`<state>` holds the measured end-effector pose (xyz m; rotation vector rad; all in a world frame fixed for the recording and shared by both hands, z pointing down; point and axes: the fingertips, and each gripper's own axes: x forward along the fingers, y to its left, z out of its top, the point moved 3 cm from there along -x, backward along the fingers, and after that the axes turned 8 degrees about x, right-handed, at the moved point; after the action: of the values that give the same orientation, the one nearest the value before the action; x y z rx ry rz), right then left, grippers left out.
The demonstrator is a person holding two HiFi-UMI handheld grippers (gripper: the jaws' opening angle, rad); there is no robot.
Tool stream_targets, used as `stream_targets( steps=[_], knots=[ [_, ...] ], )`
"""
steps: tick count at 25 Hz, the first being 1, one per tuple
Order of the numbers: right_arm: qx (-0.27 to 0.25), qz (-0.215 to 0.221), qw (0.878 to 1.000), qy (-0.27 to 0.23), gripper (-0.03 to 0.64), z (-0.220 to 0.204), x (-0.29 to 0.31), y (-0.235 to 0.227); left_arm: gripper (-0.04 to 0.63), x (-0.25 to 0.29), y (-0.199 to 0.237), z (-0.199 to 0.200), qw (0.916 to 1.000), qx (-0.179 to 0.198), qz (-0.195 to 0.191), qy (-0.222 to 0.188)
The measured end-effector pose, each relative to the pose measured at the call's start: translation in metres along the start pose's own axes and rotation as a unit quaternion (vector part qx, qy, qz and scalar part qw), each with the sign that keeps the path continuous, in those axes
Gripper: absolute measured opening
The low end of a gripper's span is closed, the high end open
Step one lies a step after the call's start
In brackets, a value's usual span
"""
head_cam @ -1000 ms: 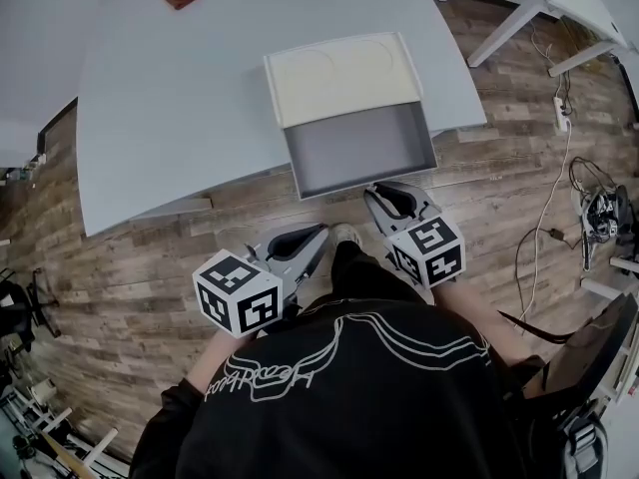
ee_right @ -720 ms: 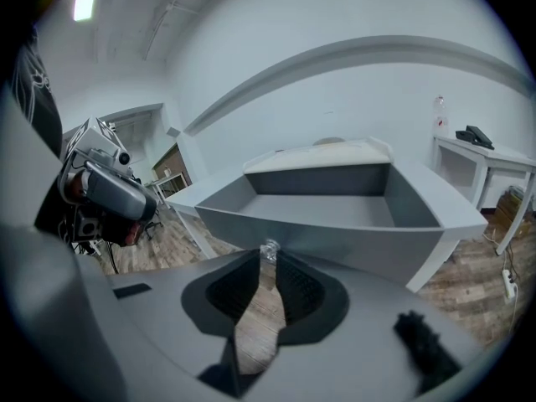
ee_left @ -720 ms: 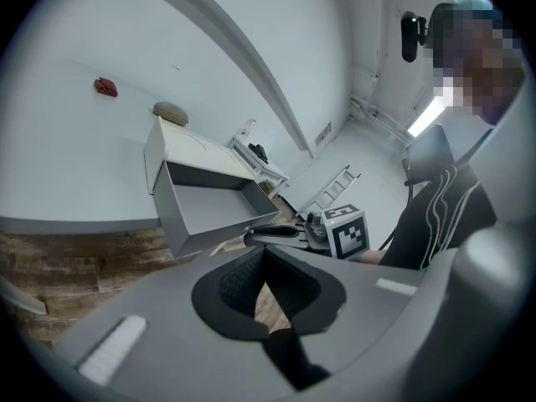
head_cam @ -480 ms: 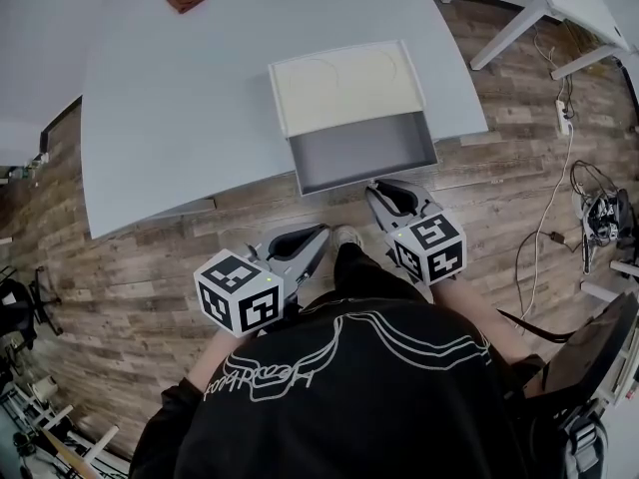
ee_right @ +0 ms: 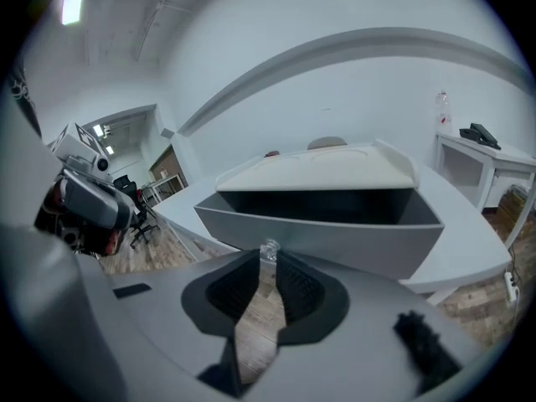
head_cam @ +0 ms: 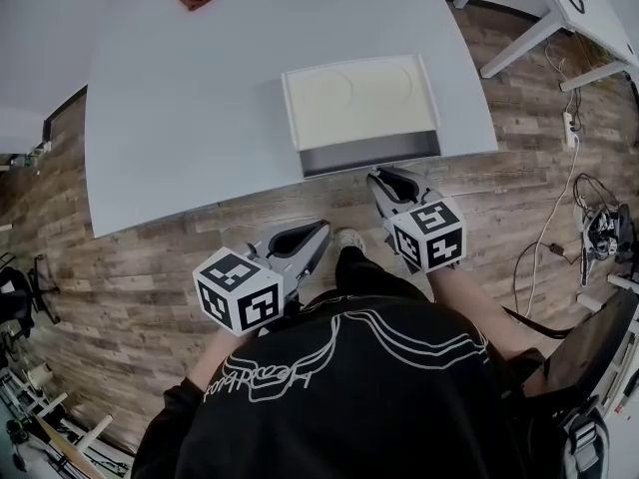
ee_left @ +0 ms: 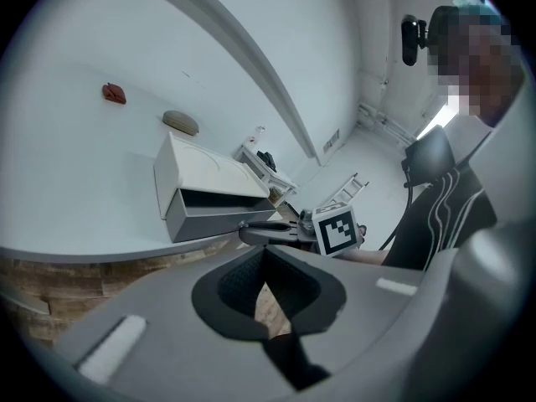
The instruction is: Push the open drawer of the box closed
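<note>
Right claw on the knob, drawer most of the way in; the push runs straight away from me.

Nearest me, the left claw [head_cam: 318, 233] hangs low over the wood floor with its jaws together and nothing in them, well apart from the box, so it's not my working side. The right claw [ee_right: 268, 262] is narrow, closed round the small drawer knob [ee_right: 269, 250], tips right at the drawer [head_cam: 369, 153] front. That front panel runs crosswise to the claw. It sits at the near tabletop [head_cam: 180, 118] edge and only a thin strip shows out of the box [head_cam: 359, 98]. The box lies dead ahead, its depth in line with the claw. My read: a square push forward from the right, no sideways load, or the drawer may skew.
</note>
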<state>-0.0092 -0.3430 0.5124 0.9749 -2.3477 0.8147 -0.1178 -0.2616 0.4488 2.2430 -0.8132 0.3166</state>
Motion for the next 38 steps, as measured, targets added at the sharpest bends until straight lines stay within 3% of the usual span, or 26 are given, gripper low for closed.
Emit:
stream_targets(
  steps=[16, 26, 32, 35, 38],
  knots=[
    [-0.013, -0.018, 1.0, 0.009, 0.069, 0.031, 0.031, -0.014, 0.008, -0.006, 0.025, 0.003, 0.9993, -0.02, 0.019, -0.025],
    [-0.043, -0.065, 0.997, -0.017, 0.069, 0.02, 0.012, -0.007, 0.008, -0.025, 0.015, -0.012, 0.9985, -0.014, 0.03, -0.043],
    [-0.045, -0.015, 0.998, -0.041, 0.069, 0.008, -0.035, 0.036, 0.008, -0.044, -0.015, -0.022, 0.9981, 0.008, 0.022, -0.056],
    [-0.051, 0.03, 0.996, -0.059, 0.016, 0.004, -0.067, 0.074, 0.008, -0.061, -0.037, -0.024, 0.9972, 0.032, 0.014, -0.066],
    [-0.049, 0.076, 0.993, -0.072, 0.009, -0.004, -0.102, 0.111, 0.008, -0.075, -0.061, -0.027, 0.9954, 0.056, 0.007, -0.078]
  ],
)
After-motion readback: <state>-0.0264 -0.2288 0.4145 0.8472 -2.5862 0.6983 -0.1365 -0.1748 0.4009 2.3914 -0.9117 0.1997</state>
